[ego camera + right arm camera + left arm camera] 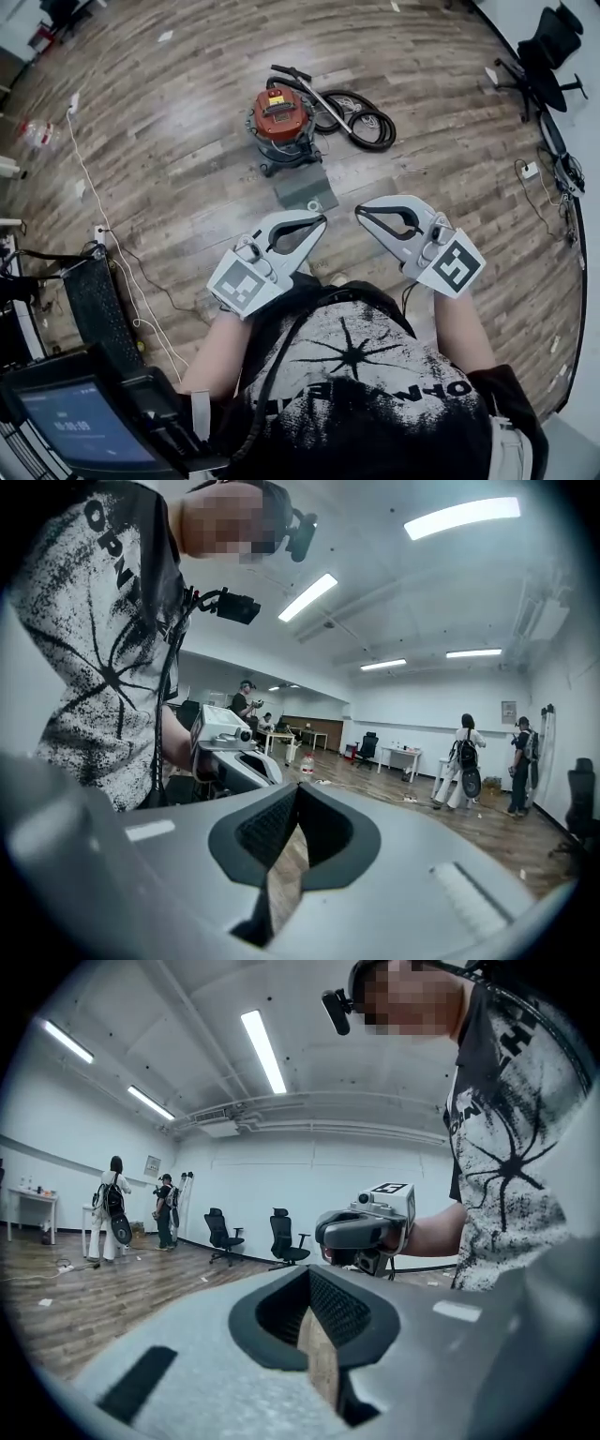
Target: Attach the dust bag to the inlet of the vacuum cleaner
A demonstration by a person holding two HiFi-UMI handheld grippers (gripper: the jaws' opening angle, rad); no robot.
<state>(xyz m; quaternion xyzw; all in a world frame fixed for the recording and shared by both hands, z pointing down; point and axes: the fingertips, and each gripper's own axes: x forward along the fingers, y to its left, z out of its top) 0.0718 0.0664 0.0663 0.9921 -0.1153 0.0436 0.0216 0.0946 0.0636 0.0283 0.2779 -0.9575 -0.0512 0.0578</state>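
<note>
The vacuum cleaner (281,120), a red-topped drum with a black hose (361,117) coiled to its right, stands on the wood floor ahead of me. A flat grey dust bag (304,188) lies on the floor just in front of it. My left gripper (319,223) and right gripper (360,214) are held level in front of my chest, tips turned toward each other, well short of the bag. Both are shut with nothing between the jaws. In the left gripper view the left gripper (307,1277) faces the right gripper (364,1230); the right gripper view shows the right gripper (294,795) facing the left gripper (234,752).
A white cable (89,187) runs across the floor at left, beside a black mesh stand (98,305) and a screen (80,427). Office chairs (548,56) and cords (562,169) sit at the right wall. Other people (466,761) stand far across the room.
</note>
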